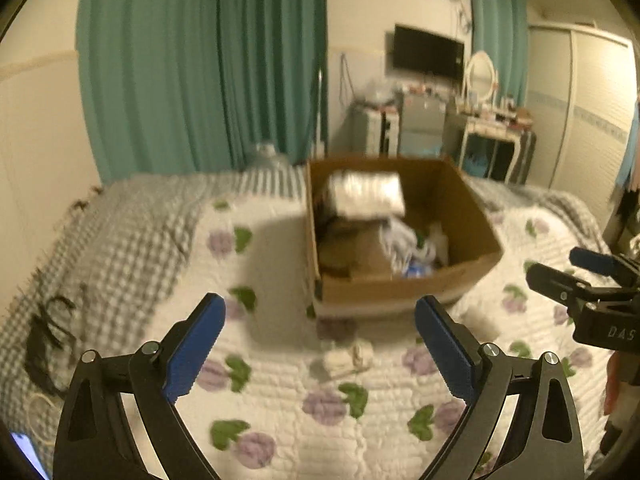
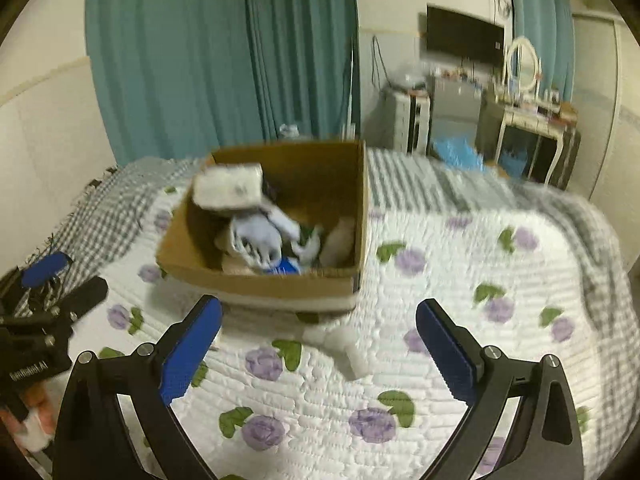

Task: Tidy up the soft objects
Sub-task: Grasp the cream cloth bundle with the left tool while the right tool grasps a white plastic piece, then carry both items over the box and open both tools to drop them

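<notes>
A brown cardboard box stands on the bed. A white folded soft item, blurred, is at the box's far left corner, and white and blue cloths lie inside. A small white rolled cloth lies on the quilt just in front of the box. My left gripper is open and empty above that cloth. My right gripper is open and empty too; it shows at the right in the left wrist view.
The bed has a white quilt with purple flowers and a grey checked blanket on its left and far side. A dark tangled cord lies on the blanket. Teal curtains, a dresser and wardrobe stand beyond.
</notes>
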A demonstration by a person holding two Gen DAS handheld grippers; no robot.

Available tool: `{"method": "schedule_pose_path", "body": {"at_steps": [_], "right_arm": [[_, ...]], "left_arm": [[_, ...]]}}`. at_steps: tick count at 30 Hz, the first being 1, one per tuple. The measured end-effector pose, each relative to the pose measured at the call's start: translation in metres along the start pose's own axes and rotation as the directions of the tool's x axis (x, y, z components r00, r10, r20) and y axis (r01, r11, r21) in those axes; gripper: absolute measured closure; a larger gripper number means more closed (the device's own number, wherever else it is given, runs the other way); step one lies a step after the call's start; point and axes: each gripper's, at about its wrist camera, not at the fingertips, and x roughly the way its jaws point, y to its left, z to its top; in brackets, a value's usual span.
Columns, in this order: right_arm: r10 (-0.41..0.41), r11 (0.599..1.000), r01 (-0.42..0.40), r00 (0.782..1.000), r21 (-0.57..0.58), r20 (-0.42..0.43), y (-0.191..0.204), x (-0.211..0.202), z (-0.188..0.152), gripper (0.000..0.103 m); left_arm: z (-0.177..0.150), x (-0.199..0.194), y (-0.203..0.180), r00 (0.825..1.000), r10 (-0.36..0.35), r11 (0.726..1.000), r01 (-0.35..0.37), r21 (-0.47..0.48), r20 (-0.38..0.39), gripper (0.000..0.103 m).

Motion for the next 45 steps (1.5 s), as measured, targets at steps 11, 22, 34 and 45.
{"method": "schedule_pose_path", "body": {"at_steps": [11,22,34,45], "right_arm": [[0.02,0.998,-0.011,0.988,0.057,-0.156,-0.014,0.107,-0.037,0.011],[-0.032,0.996,0.051,0.974,0.077,-0.225,-0.02,0.139,-0.055,0.047],[-0.014,0.988,0.04,0.985,0.149,-0.173,-0.033,0.122,-0.063,0.071],[-0.028,0.994,0.039,0.993,0.101,-0.114,-0.011,0.084,-0.06,0.071]], "left_arm": [[-0.058,0.09,-0.013,0.982,-0.068,0.997,0.062,-0.039,-0.178,0.006],[-0.086,0.125,-0.018,0.966,-0.053,0.999,0.054,-0.003,-0.254,0.006],[-0.092,0.141,-0.03,0.956,-0.068,0.997,0.077,0.022,-0.284,0.02],[-0.097,0.12,-0.022,0.962,-0.111,0.993,0.119,0.016,-0.249,0.049]]}}
